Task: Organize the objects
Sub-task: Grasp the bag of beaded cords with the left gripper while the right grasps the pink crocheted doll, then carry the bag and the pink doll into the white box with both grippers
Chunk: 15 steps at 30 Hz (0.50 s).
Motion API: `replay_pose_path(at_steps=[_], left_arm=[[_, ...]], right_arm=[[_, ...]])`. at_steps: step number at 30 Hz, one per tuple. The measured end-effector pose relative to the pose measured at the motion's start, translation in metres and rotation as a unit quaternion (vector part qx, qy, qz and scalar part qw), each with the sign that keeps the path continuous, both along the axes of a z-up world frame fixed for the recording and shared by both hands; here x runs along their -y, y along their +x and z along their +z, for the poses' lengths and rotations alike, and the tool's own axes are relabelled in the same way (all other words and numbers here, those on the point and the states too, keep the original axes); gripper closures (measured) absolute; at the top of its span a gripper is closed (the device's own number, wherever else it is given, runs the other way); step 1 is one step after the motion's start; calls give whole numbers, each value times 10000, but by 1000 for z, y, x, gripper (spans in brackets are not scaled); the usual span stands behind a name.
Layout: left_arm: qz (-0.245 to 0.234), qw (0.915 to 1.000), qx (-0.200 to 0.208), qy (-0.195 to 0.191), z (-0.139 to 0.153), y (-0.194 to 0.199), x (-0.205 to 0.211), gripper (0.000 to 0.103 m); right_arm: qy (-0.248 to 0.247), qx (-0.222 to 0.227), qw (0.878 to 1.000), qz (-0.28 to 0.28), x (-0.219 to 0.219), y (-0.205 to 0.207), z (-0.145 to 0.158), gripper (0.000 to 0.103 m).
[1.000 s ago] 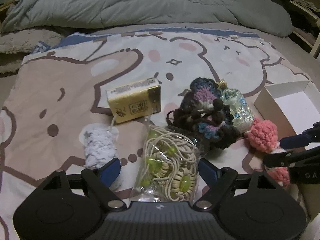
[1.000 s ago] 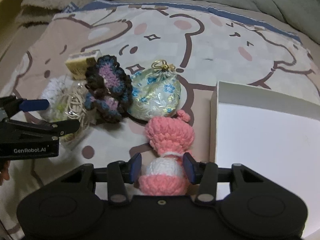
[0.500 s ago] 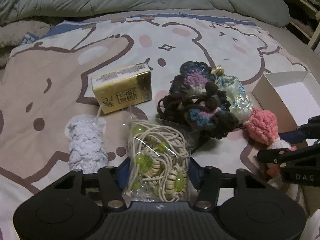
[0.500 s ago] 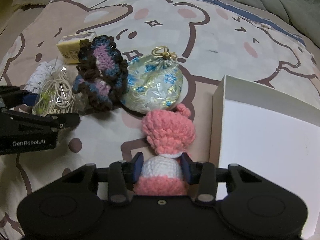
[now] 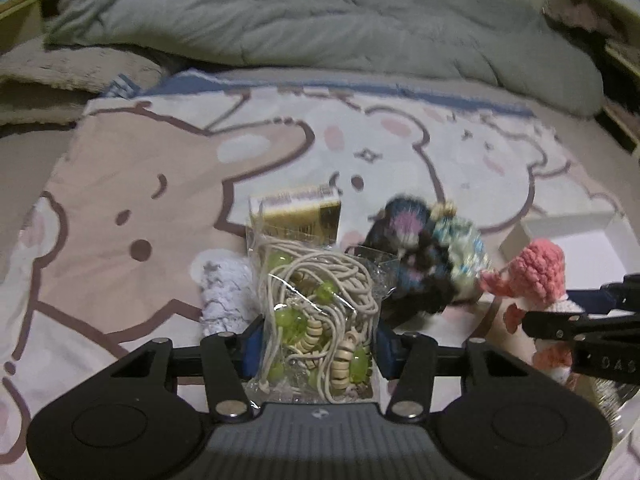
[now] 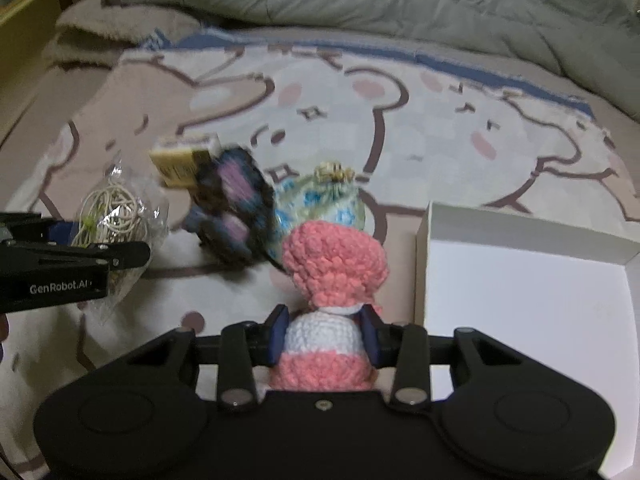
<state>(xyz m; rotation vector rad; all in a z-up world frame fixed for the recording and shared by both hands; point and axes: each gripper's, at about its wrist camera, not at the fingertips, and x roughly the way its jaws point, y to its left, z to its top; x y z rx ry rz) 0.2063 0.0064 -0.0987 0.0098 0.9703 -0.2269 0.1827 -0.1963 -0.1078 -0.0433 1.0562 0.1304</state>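
My left gripper [image 5: 316, 344] is shut on a clear bag of cream cords and green beads [image 5: 316, 320] and holds it lifted above the bed; the bag also shows in the right wrist view [image 6: 116, 216]. My right gripper [image 6: 324, 336] is shut on a pink and white crochet doll [image 6: 328, 280], raised beside the open white box [image 6: 520, 300]. The doll [image 5: 536, 276] and box [image 5: 560, 236] show at the right of the left wrist view.
On the bear-print blanket [image 5: 160, 184] lie a yellow carton [image 5: 296, 216], a white knitted piece [image 5: 224, 296], a dark crochet flower [image 5: 404, 248] and a floral pouch [image 5: 460, 248]. A grey duvet [image 5: 320, 20] is heaped at the back.
Both grippers closed on their objects and lifted them: the left raised the bag off the blanket, the right raised the doll. Both views tilted up toward the duvet.
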Motion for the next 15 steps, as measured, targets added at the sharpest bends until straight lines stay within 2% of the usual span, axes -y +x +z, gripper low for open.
replay_pose_path(at_steps=[8, 15], left_arm=[[231, 9985, 382, -315, 38, -25, -2, 50], [376, 9962, 565, -551, 58, -45, 4, 50]], right_arm=[[83, 514, 9986, -40, -2, -17, 35, 63], [176, 891, 9958, -122, 4, -33, 63, 63]])
